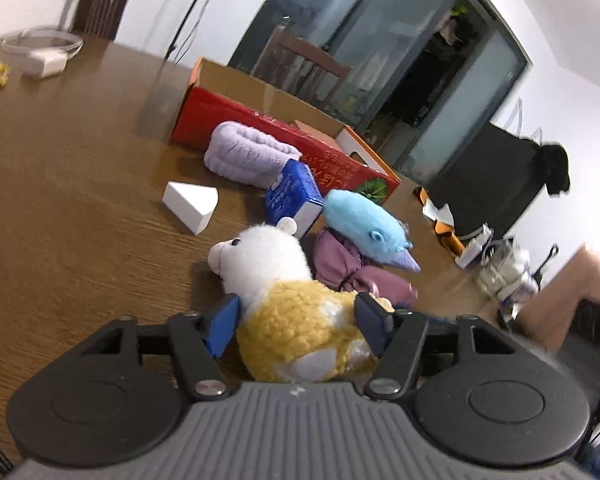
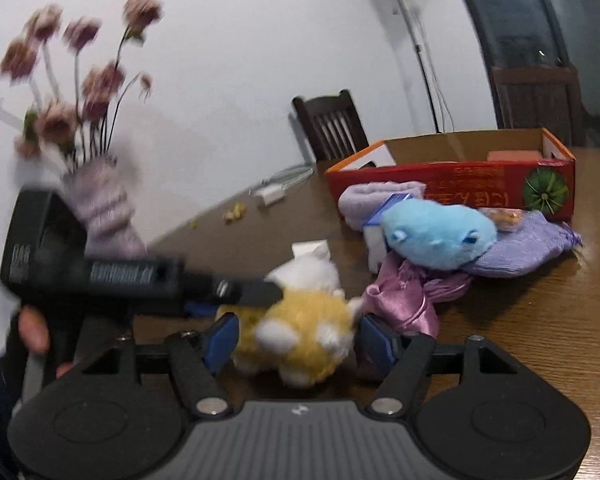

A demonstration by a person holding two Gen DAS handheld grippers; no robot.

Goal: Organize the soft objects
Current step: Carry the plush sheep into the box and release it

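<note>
I see both grippers clamped on the yellow-and-white plush [image 1: 300, 320] at lower centre: my left gripper [image 1: 298, 322] squeezes its body, my right gripper [image 2: 296, 338] presses its flanks. Crowding it on the wooden table [image 1: 80, 200] are a blue plush [image 1: 364, 224], pink satin cloth [image 2: 404, 296] and a blue carton [image 1: 294, 196]. The red cardboard box [image 2: 452, 188] stands open behind, at centre right.

A home dining room: a wooden table [image 1: 80, 184] stretches ahead of the gripper, dark slatted wooden chairs [image 2: 332, 128] beyond it against a white wall, glass sliding doors [image 1: 380, 52] further off, a vase of flowers [image 2: 104, 208] to the left.
</note>
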